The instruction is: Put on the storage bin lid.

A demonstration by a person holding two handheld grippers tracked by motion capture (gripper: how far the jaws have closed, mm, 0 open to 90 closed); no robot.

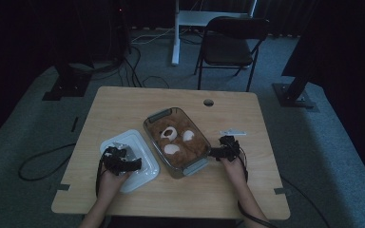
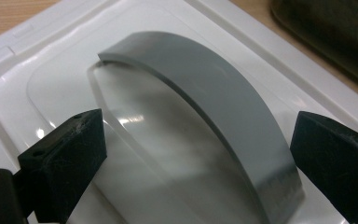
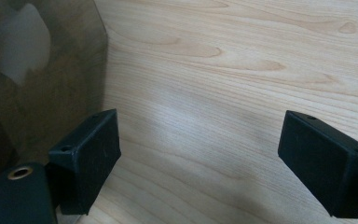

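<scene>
A white lid (image 1: pixel 138 164) lies flat on the wooden tabletop (image 1: pixel 123 104), on the near left side. It has a grey curved handle (image 2: pixel 223 116) on top. The left gripper (image 1: pixel 135 165) hangs right over this lid. In the left gripper view, its two black jaws stand wide apart, one on each side of the grey handle. The jaws are not squeezing the handle. There is a gap on both sides.

Just to the right of the lid sits a see-through dish (image 1: pixel 177 140) with grey ends. It stands in the middle of the tabletop, turned a bit sideways. Inside it there is brown stuff with three white blobs (image 1: pixel 170 133) on top.

The right gripper (image 1: pixel 214 153) is at the right side of the dish, near its near right corner. In the right gripper view its jaws are spread wide with only bare wood between them. The dish (image 3: pixel 37 70) is just beside one jaw.

A small white thing (image 1: pixel 233 131) lies on the tabletop, a bit farther off than the right gripper. I cannot tell what it is.

A dark folding chair (image 1: pixel 230 42) stands on the floor past the far side.
</scene>
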